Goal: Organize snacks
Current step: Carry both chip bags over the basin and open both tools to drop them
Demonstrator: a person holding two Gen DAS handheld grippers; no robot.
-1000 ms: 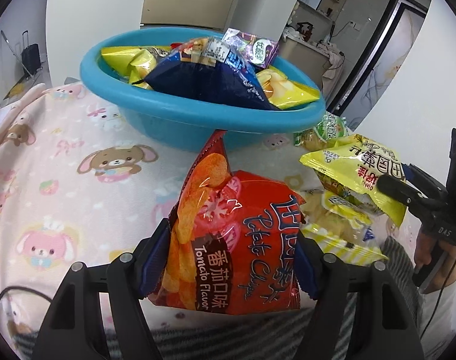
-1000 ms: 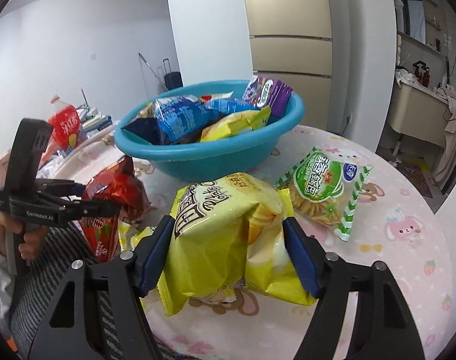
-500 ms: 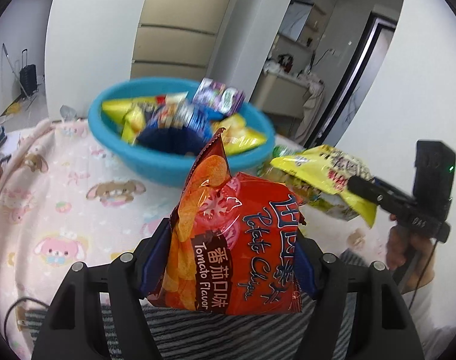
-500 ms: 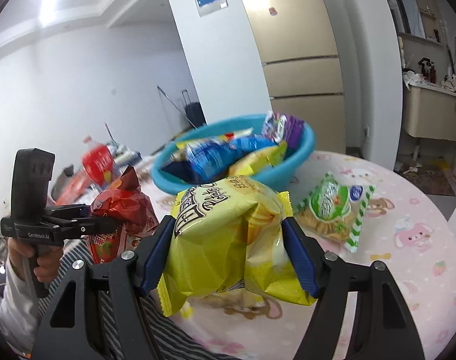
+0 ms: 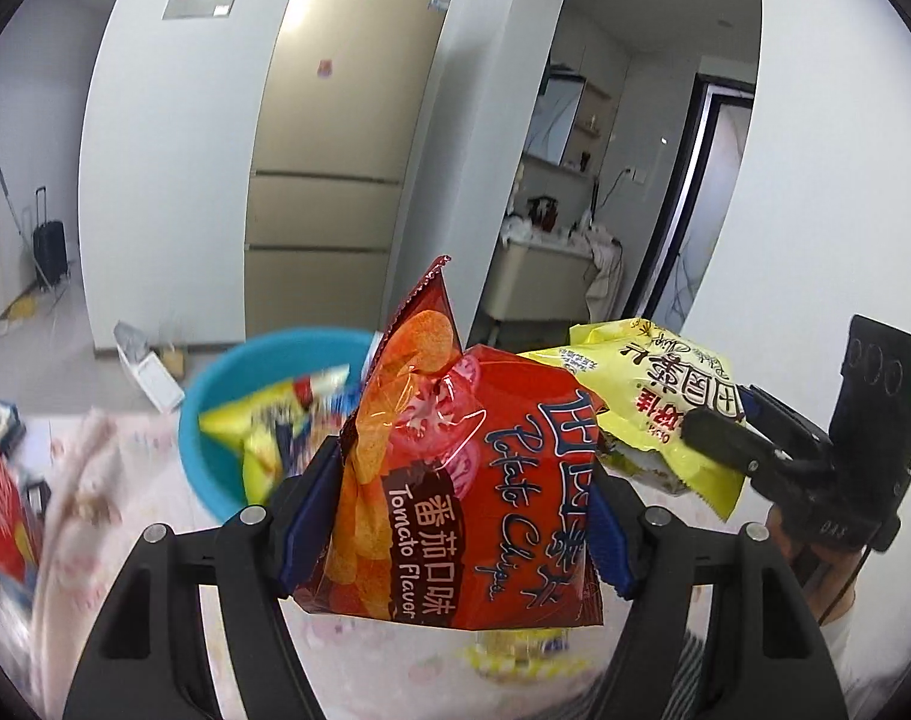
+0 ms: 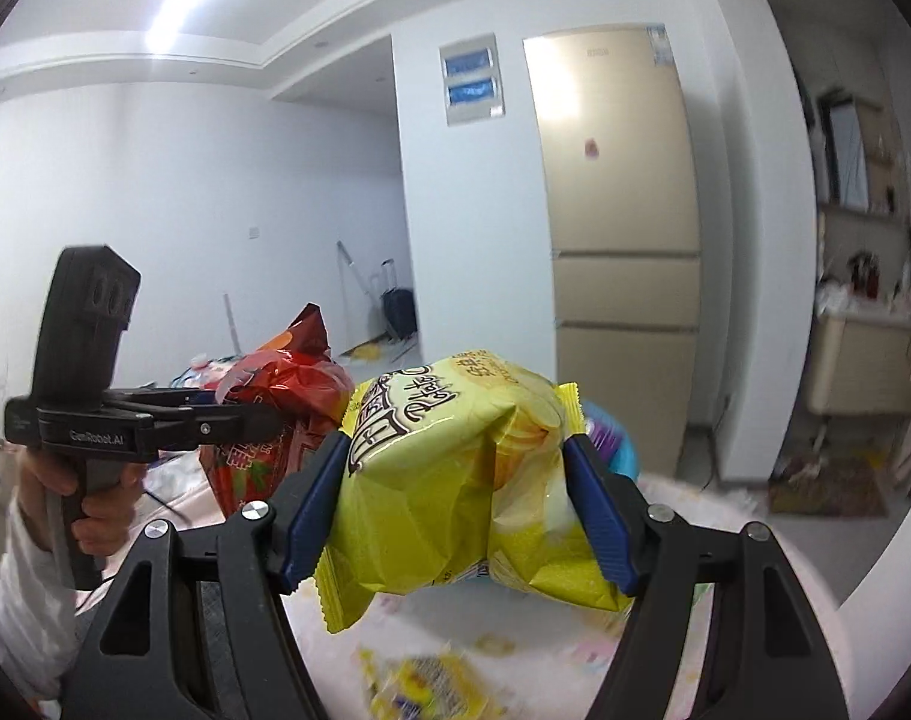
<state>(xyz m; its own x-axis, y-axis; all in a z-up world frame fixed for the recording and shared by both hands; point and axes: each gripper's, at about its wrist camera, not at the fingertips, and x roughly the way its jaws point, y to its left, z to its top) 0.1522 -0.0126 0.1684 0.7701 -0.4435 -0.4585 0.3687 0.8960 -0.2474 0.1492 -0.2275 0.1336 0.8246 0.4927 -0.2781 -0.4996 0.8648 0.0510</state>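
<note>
- Basin [image 5: 200,420], far left: already holds several snacks.
- Your left gripper [image 5: 455,516]: jaws clamp red chips [image 5: 455,480], held above surface.
- Right gripper [image 6: 455,510]: jaws grip yellow chips [image 6: 449,474].
- Left to do: both bags into basin, plus strays on surface.

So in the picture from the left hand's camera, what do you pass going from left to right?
Blue basin with snacks in it → red tomato chip bag clamped in the left gripper → yellow chip bag → the right gripper holding it.
</note>
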